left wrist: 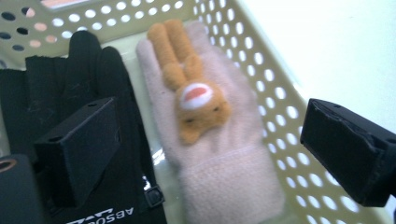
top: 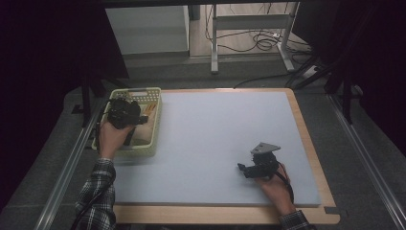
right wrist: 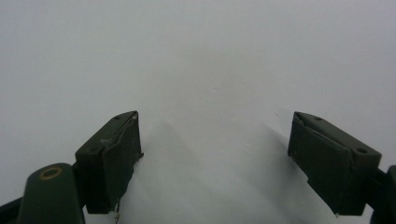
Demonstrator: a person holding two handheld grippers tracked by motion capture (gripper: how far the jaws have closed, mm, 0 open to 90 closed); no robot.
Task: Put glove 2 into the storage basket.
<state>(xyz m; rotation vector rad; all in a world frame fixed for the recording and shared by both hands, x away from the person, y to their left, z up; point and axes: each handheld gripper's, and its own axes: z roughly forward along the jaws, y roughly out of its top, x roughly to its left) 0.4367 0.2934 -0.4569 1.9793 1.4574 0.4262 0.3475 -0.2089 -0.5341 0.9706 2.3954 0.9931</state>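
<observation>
Hovering over the yellow basket (top: 154,125) at the counter's (top: 215,143) nine o'clock edge, the left gripper (left wrist: 210,140) spreads its fingers released above a pink glove (left wrist: 205,140) lying beside a black glove (left wrist: 70,88) inside it. The right gripper (top: 246,169), fingers also released, rests at five o'clock.

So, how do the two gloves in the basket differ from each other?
The pink glove is pale, fuzzy knit and carries an orange plush animal on its back; the black glove is dark, plain and has white lettering near its cuff. The pink glove lies between the left gripper's open fingers; the black glove lies under one finger. Both lie flat in the basket.
</observation>
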